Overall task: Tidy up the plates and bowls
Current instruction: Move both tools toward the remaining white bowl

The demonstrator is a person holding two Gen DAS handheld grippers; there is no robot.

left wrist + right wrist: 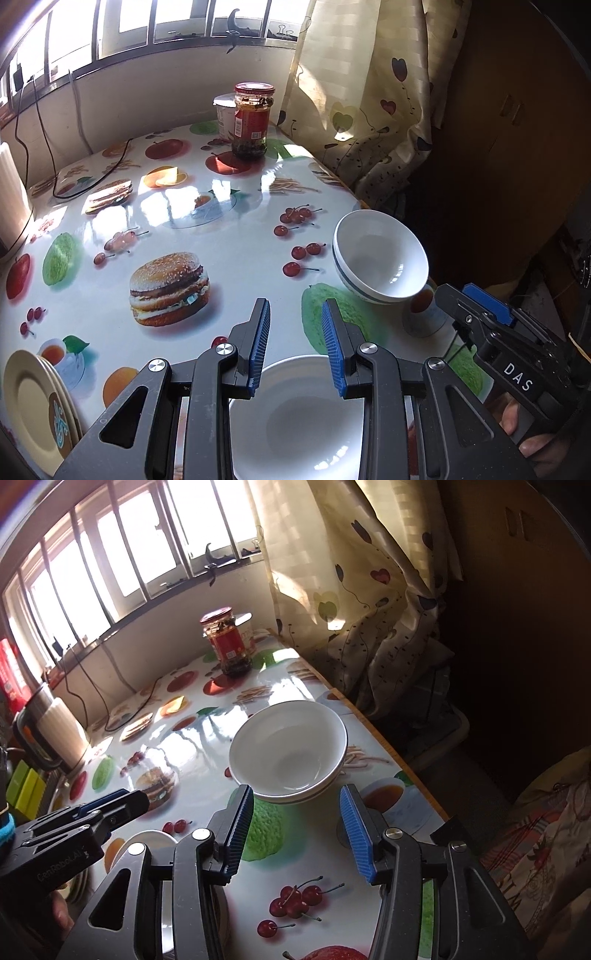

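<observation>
Two nested white bowls [380, 256] [288, 753] with a dark band stand near the table's right edge. My right gripper [297, 830] [480, 310] is open just short of them, nothing between its blue pads. Under my left gripper [295, 332] [110, 808] another white bowl [295, 417] [147, 842] rests on the table. The left jaws stand a little apart, above the bowl's far rim and not pressing on it. Several beige plates [33, 406] are stacked at the near left.
The table [240, 236] has a glossy food-print cover. A red-lidded jar [251, 122] [231, 642] and a white cup [223, 110] stand at the far end. A black cable [74, 184] and a kettle [55, 723] lie far left. A curtain [369, 92] hangs along the right edge.
</observation>
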